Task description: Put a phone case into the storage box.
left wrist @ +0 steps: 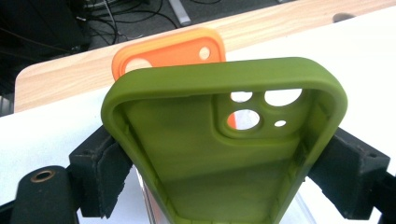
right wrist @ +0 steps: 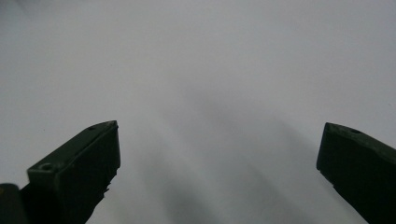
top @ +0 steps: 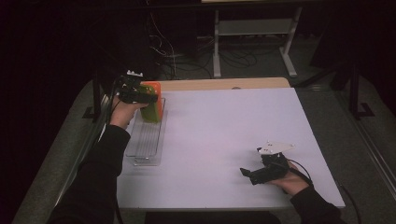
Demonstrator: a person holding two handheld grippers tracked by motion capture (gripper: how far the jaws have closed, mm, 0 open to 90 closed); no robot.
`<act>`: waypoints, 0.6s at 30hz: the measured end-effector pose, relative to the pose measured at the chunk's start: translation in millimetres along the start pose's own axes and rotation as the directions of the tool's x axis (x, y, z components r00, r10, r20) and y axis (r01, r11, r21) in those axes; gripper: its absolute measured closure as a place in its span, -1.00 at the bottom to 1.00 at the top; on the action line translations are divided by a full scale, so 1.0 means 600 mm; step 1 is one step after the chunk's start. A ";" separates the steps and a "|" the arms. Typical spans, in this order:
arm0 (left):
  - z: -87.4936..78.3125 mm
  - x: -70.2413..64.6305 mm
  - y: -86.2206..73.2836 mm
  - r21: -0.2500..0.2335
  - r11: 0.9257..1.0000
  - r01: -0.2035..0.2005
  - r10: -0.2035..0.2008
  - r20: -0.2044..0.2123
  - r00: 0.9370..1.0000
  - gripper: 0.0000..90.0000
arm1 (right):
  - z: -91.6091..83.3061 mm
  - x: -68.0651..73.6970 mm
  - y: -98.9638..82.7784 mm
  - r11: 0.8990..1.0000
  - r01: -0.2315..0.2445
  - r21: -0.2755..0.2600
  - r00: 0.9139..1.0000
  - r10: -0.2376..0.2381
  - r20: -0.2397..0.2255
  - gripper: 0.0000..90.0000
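Two phone cases, one green (left wrist: 196, 154) and one orange (left wrist: 173, 49); one clear slotted rack (top: 145, 142); two handheld grippers.

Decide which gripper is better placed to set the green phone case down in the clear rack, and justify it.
Left. The left gripper already clamps the green silicone phone case over the clear plastic rack; the right gripper hangs open, empty, far across the white table.

No readable text, label, brand or number anywhere.
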State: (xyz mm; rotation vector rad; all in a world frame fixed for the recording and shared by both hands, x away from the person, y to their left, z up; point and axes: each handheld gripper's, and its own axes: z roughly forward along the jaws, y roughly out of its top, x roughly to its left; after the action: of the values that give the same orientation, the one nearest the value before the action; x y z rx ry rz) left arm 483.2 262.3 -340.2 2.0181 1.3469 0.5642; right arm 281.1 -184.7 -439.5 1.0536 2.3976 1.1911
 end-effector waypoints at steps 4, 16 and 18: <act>0.008 -0.001 -0.004 0.006 1.000 0.006 -0.006 -0.015 1.000 -0.69 | 0.000 0.000 0.000 1.000 0.001 0.000 1.000 -0.001 0.000 -1.00; 0.028 -0.003 -0.007 0.007 0.999 0.032 -0.031 -0.044 0.999 -0.71 | 0.000 0.001 0.000 1.000 0.008 0.000 1.000 -0.008 -0.001 -1.00; 0.032 -0.002 -0.009 0.005 0.999 0.039 -0.038 -0.043 0.998 -0.71 | 0.000 0.001 0.000 1.000 0.009 0.000 1.000 -0.009 -0.001 -1.00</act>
State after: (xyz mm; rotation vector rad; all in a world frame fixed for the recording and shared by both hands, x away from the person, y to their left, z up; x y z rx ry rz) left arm 491.9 257.5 -357.7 1.9908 1.4114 0.5900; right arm 280.7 -184.5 -439.4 1.0412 2.4006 1.1884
